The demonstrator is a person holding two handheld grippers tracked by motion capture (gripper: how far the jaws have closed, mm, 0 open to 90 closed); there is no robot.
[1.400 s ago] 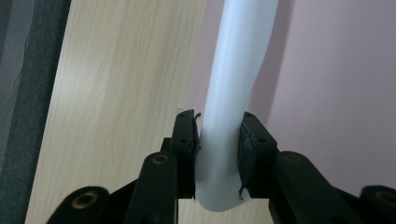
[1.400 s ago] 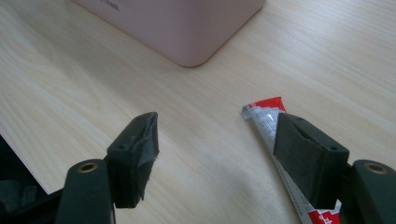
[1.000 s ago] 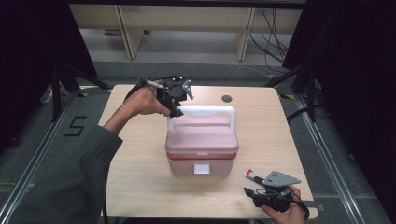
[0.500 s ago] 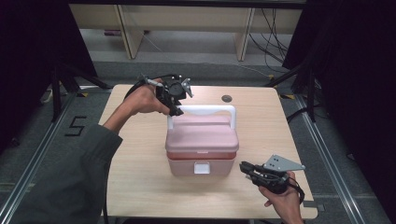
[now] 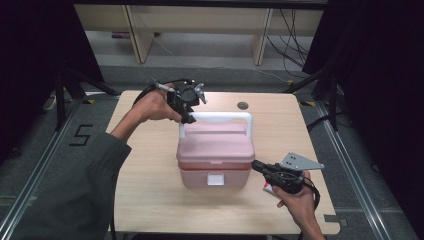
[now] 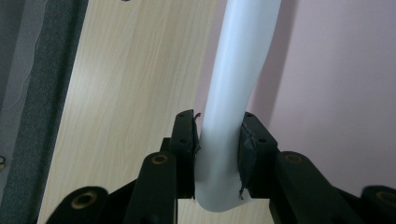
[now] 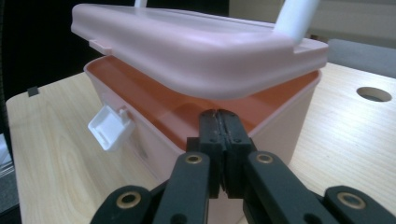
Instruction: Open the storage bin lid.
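One pink box (image 5: 216, 152) at the middle of one wooden table (image 5: 150, 190), lid (image 7: 196, 46) lifted ajar, one white latch (image 7: 110, 126) hanging loose, left gripper (image 5: 186, 106) clamped on the one white handle (image 6: 238, 93), right gripper (image 7: 219, 122) jaws just closed together, empty, at the box's right front corner.

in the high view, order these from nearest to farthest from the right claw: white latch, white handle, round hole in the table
From the right claw:
1. white latch, on the pink box's front, just to its left.
2. white handle, raised above the lid, at the box's far side.
3. round hole, beyond the box, near the table's far edge.
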